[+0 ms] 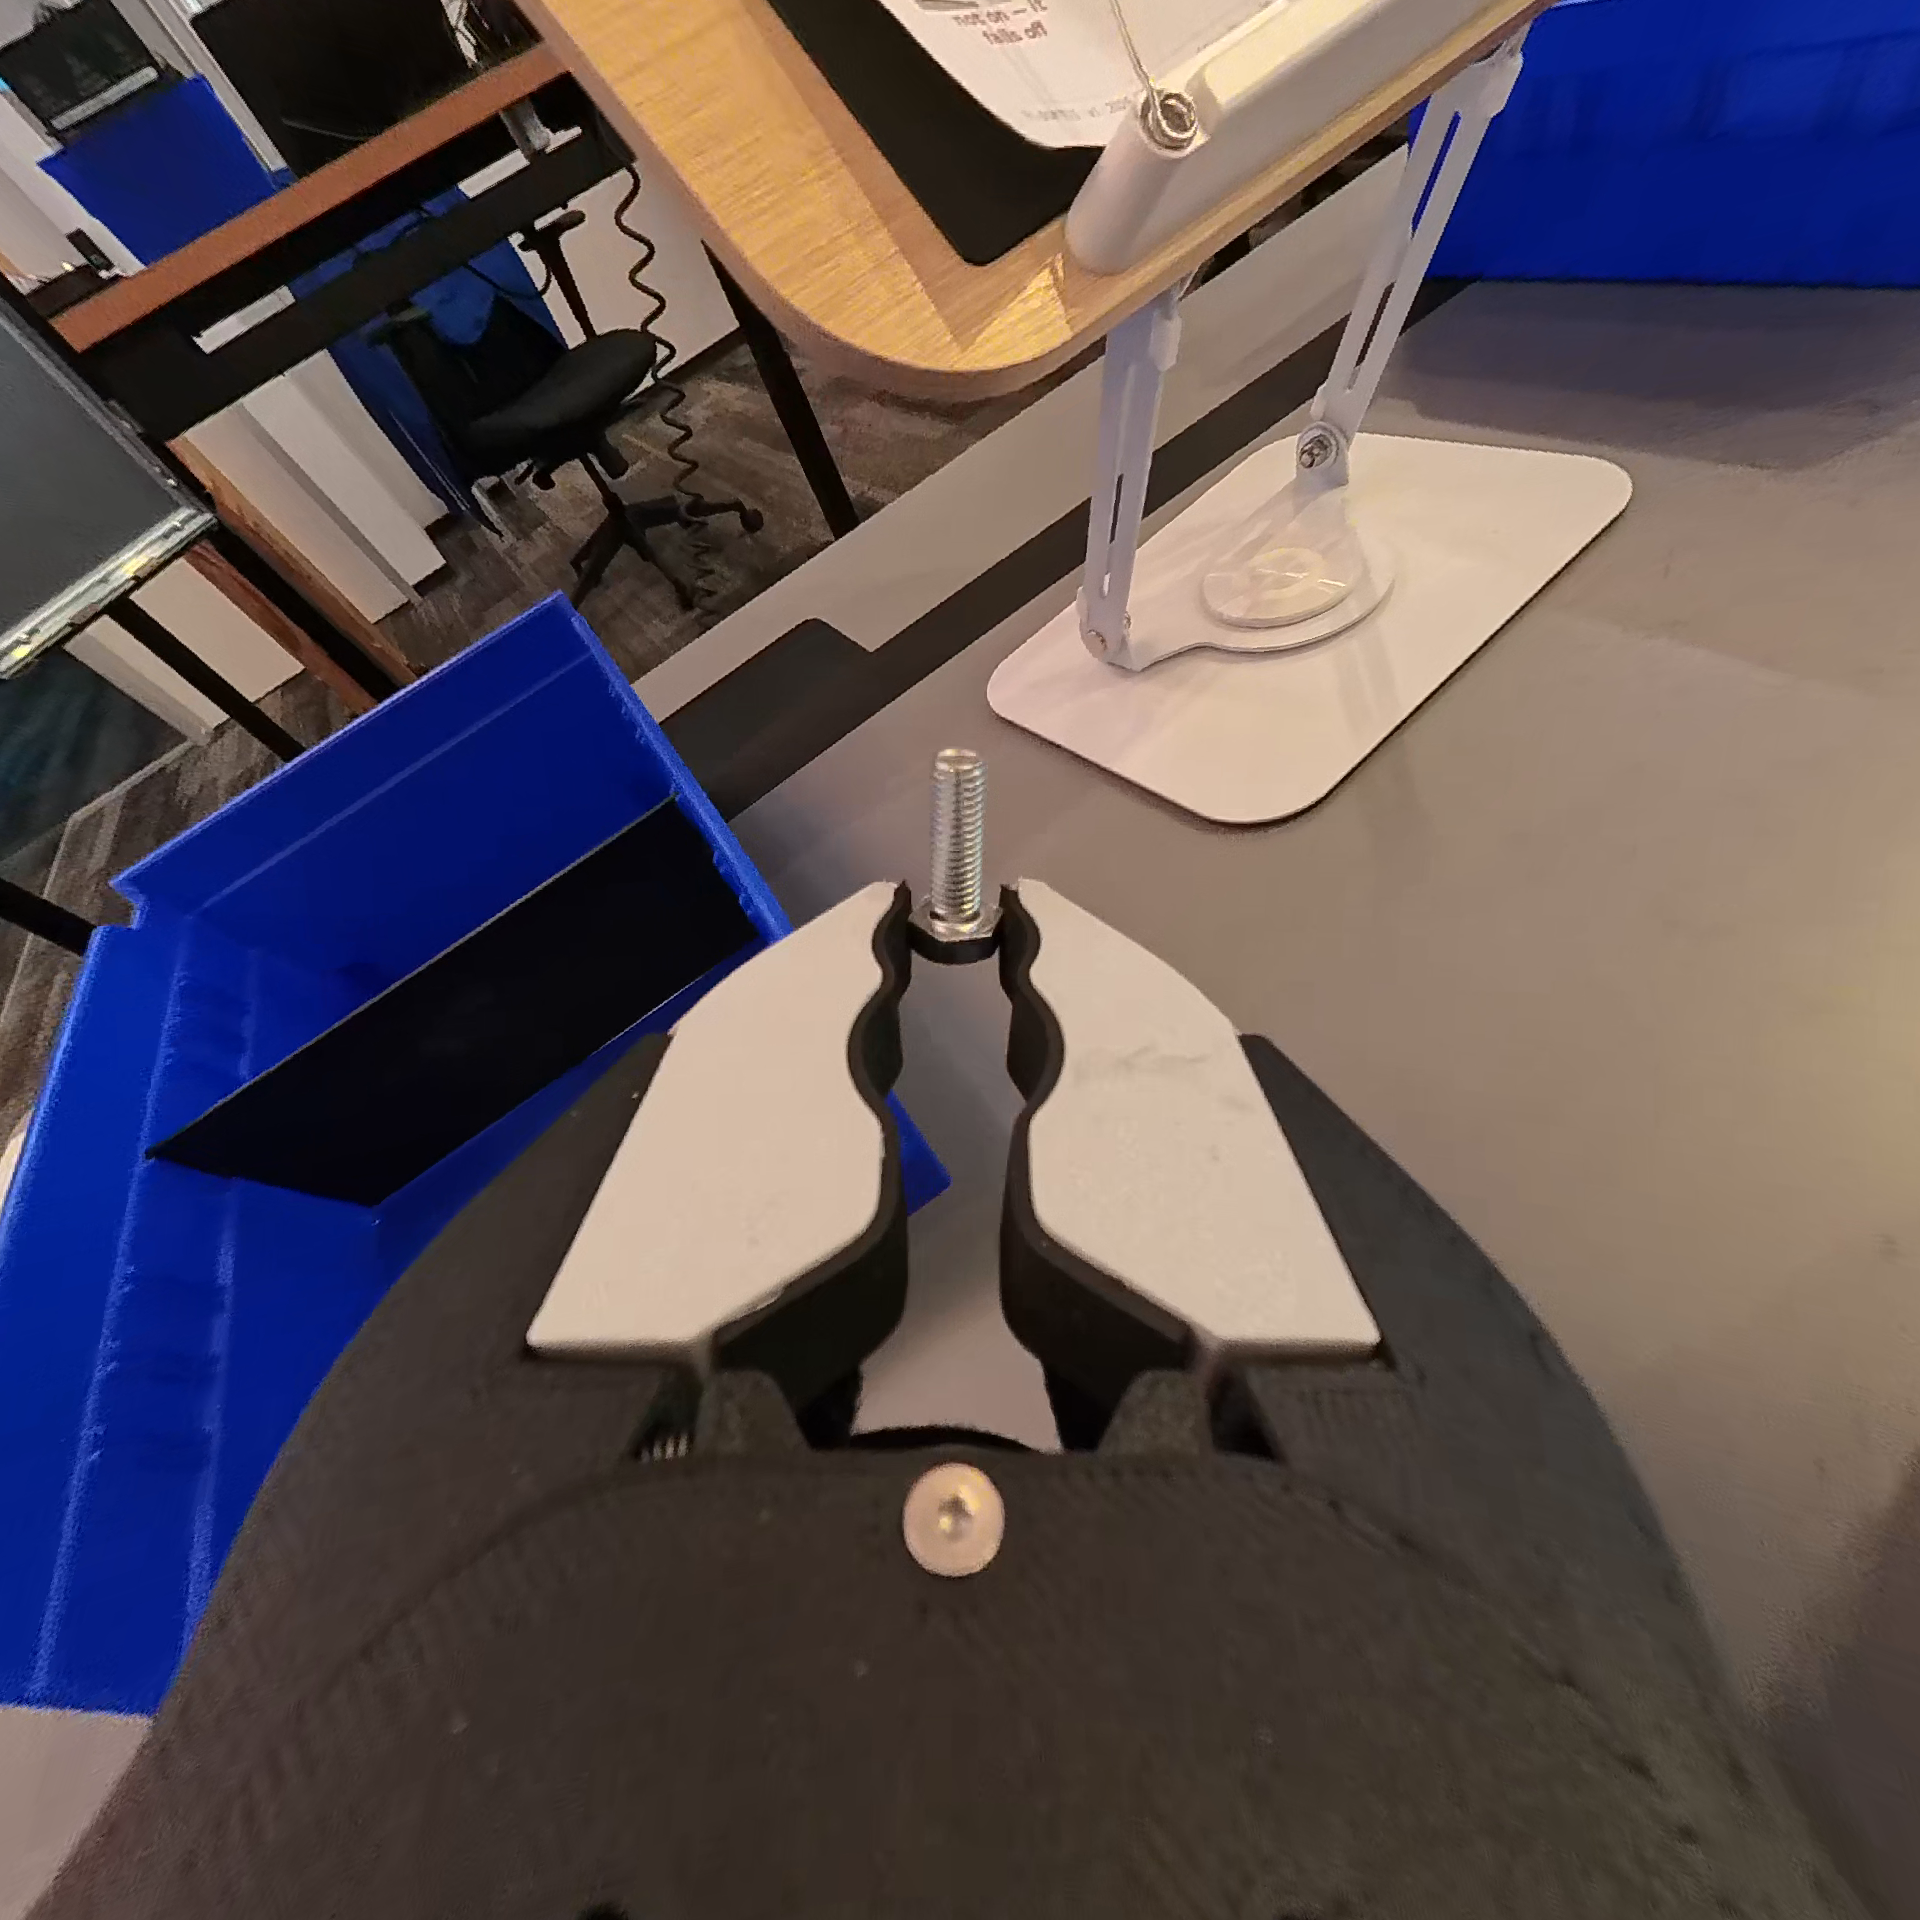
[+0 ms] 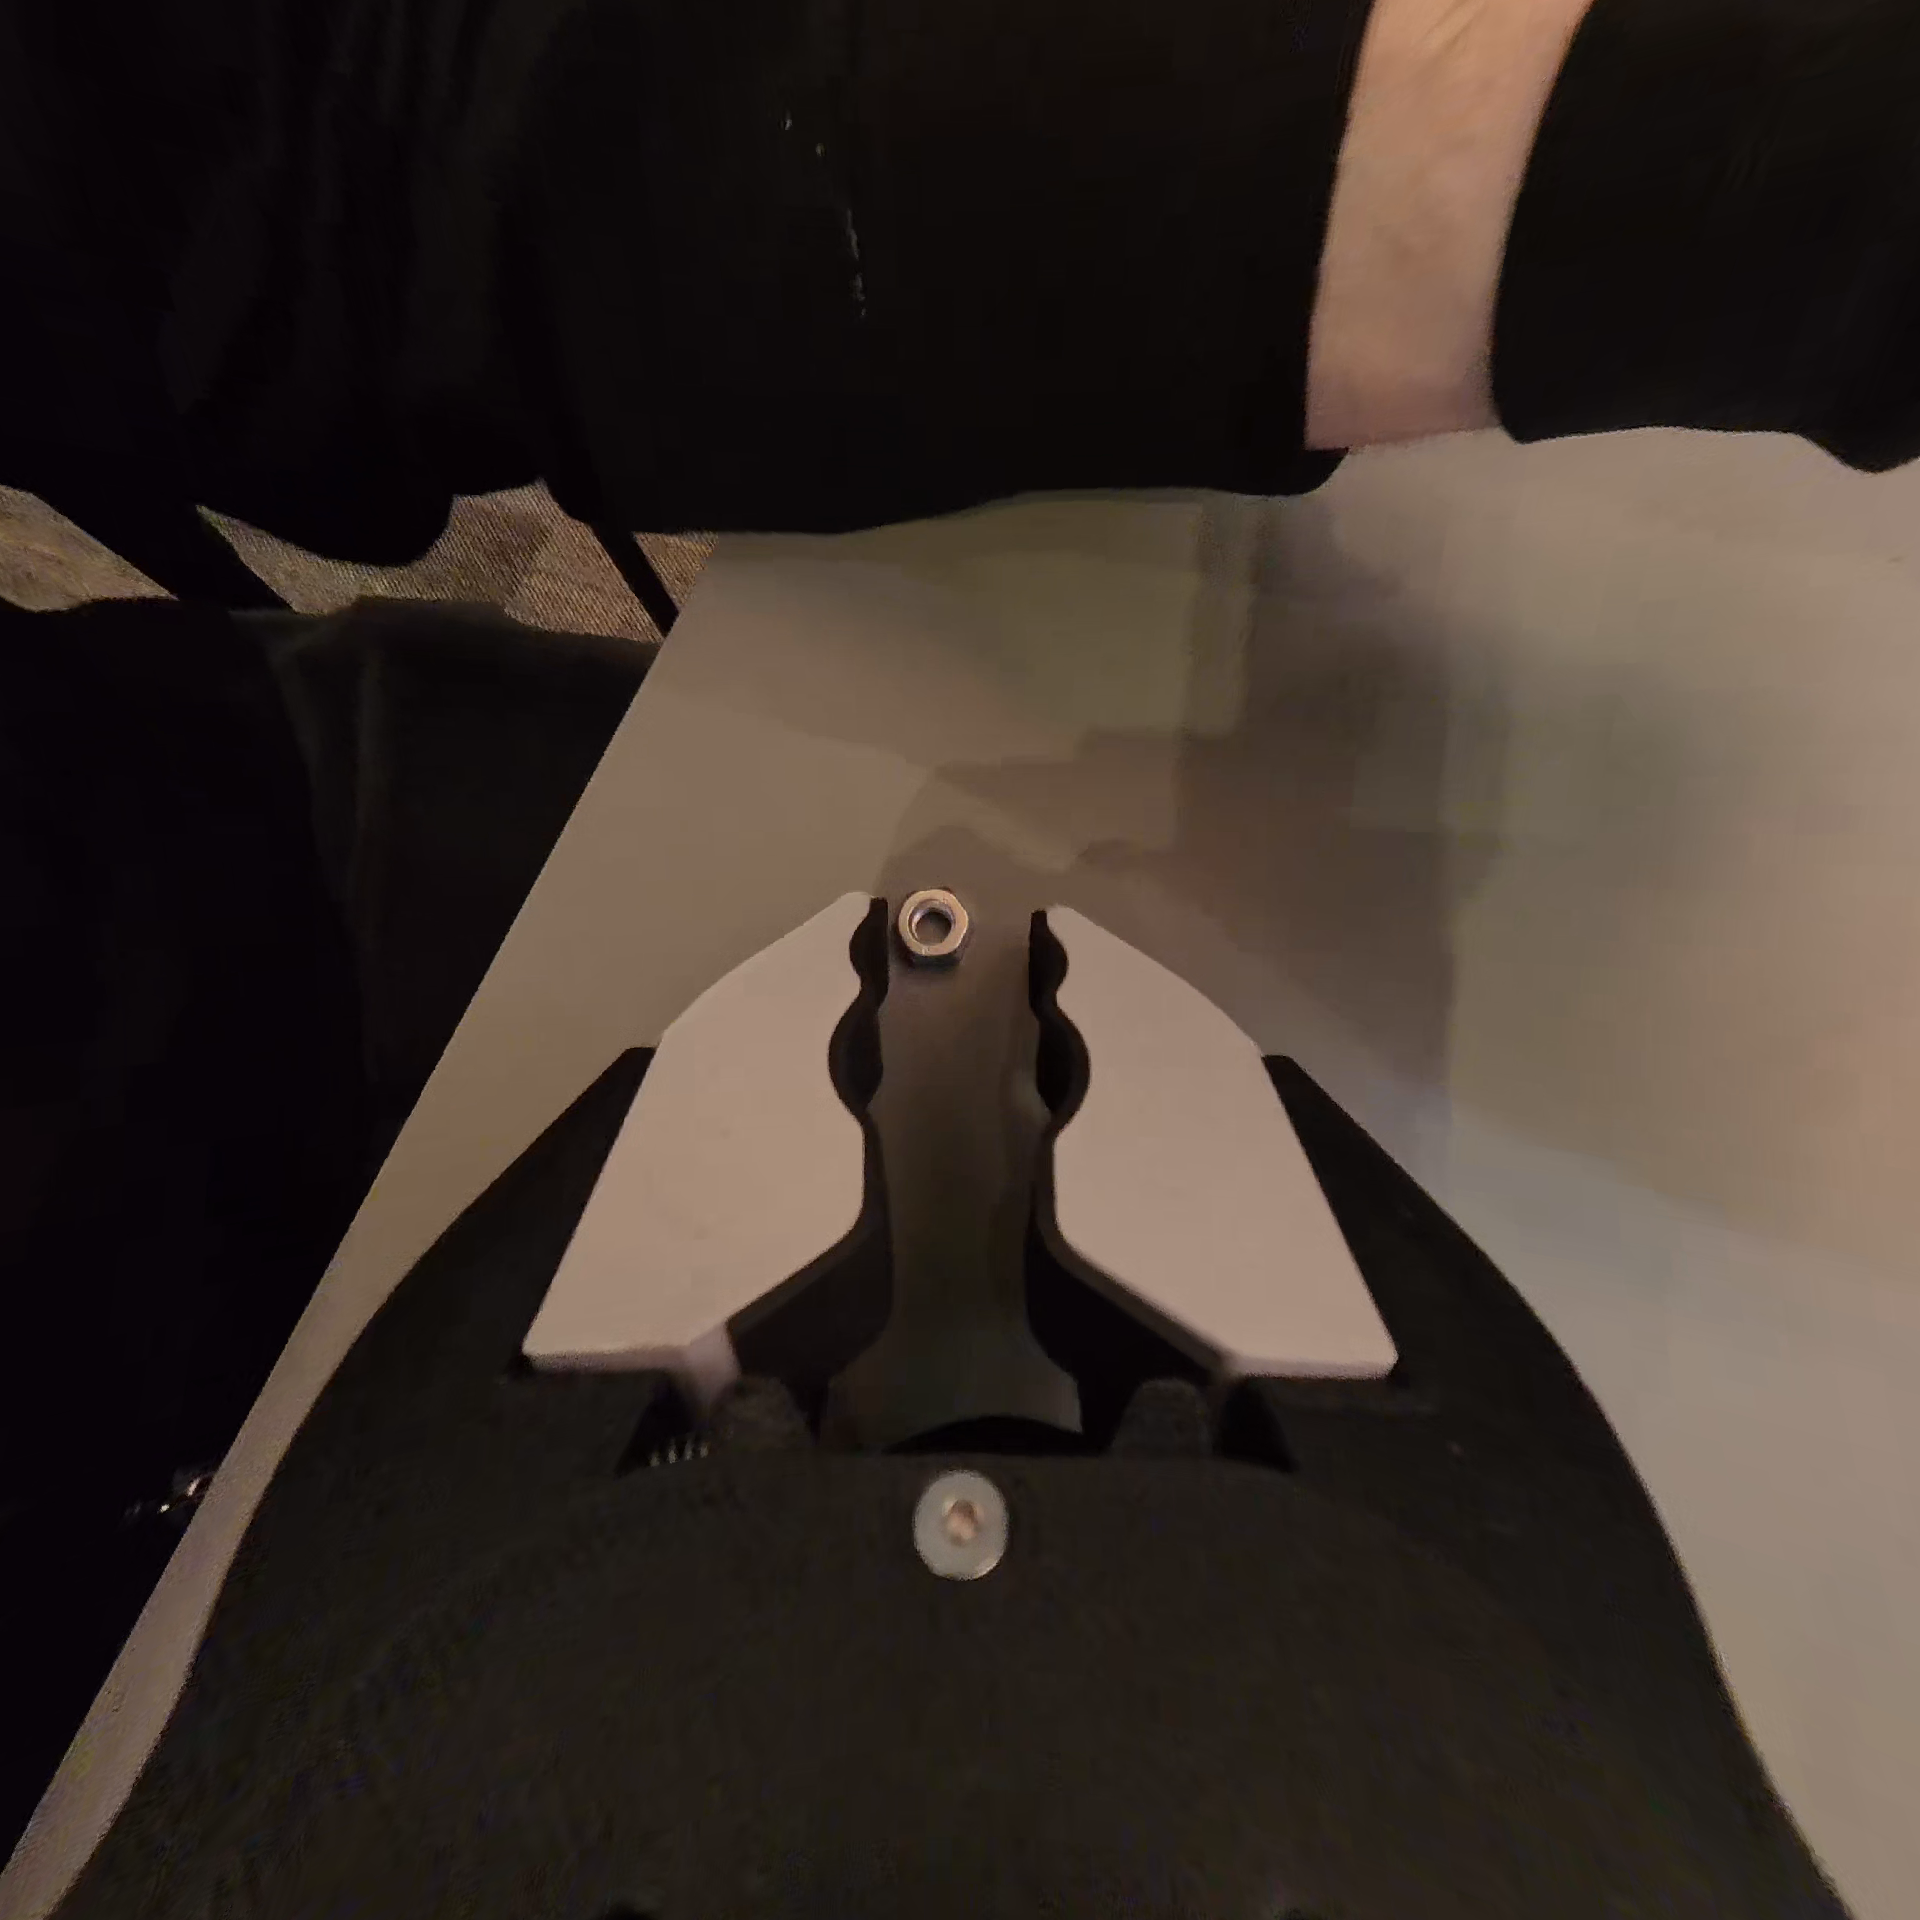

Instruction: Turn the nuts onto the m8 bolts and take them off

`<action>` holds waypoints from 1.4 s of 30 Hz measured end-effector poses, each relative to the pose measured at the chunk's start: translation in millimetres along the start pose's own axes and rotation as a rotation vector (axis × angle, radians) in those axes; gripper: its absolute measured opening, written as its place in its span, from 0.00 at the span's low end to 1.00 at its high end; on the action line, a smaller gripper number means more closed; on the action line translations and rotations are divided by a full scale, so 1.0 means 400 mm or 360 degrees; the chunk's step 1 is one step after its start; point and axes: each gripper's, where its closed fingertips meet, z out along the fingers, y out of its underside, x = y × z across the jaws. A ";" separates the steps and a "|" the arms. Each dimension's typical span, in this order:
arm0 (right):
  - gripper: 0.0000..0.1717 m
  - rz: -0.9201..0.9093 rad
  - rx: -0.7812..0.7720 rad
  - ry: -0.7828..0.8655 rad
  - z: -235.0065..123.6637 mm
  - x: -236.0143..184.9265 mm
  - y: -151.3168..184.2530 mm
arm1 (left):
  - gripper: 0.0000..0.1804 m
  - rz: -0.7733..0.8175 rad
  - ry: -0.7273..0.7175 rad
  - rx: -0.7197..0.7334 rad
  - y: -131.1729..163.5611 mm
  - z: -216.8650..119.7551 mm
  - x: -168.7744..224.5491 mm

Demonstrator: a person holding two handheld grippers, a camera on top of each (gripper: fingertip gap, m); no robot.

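In the left wrist view my left gripper is shut on the hex head of a silver bolt. The bolt stands upright with its bare thread pointing up, above the grey table. In the right wrist view my right gripper is open. A small silver nut lies flat on the table between the fingertips, close to the left fingertip. A clear gap separates the nut from the right fingertip.
A blue bin with a black divider sits left of my left gripper. A white lamp stand base stands on the table beyond the bolt. A person's dark sleeve and forearm are above the table edge in the right wrist view. Some 25 cm of space lies between my two pairs of fingers.
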 end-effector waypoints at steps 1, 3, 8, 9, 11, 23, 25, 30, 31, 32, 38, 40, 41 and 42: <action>0.15 -0.0009 -0.0022 0.0007 0.005 0.000 0.002 | 0.09 -0.0001 0.0005 0.0002 0.001 -0.001 -0.001; 0.15 -0.0021 -0.0055 0.0009 0.011 -0.002 0.006 | 0.09 -0.0003 0.0015 0.0008 0.000 -0.004 0.000; 0.13 0.0024 -0.0077 0.0046 0.015 0.000 0.010 | 0.09 0.0016 0.0041 0.0016 -0.005 -0.004 0.011; 0.13 0.0043 -0.0072 0.0052 0.015 0.000 0.009 | 0.09 0.0020 0.0046 0.0014 -0.005 -0.003 0.014; 0.13 0.0091 -0.0073 0.0067 0.015 -0.003 0.009 | 0.09 0.0023 0.0050 0.0011 -0.004 -0.002 0.016; 0.12 0.0331 -0.0049 0.0226 0.015 -0.001 0.009 | 0.09 0.0020 0.0068 0.0011 -0.003 0.001 0.025; 0.11 0.0314 -0.0055 0.0242 0.017 -0.002 0.008 | 0.09 0.0020 0.0068 0.0012 -0.004 0.001 0.025; 0.08 0.0288 -0.0058 0.0248 0.019 -0.002 0.008 | 0.09 0.0017 0.0071 0.0008 -0.001 0.002 0.026; 0.08 0.0276 -0.0059 0.0251 0.019 -0.002 0.007 | 0.09 0.0018 0.0071 0.0007 -0.001 0.003 0.026; 0.08 0.0269 -0.0058 0.0249 0.019 -0.003 0.007 | 0.09 0.0018 0.0071 0.0006 -0.001 0.003 0.026; 0.08 0.0307 0.0112 0.0221 -0.020 0.012 -0.016 | 0.09 -0.0008 0.0103 0.0022 -0.002 0.004 0.033; 0.08 0.0324 0.0188 0.0217 -0.058 0.028 -0.025 | 0.09 -0.0038 0.0144 0.0051 -0.007 0.003 0.041; 0.08 0.0331 0.0224 0.0228 -0.082 0.041 -0.028 | 0.09 -0.0062 0.0179 0.0075 -0.011 0.003 0.049; 0.08 0.0330 0.0254 0.0240 -0.110 0.054 -0.029 | 0.09 -0.0095 0.0220 0.0106 -0.018 0.002 0.058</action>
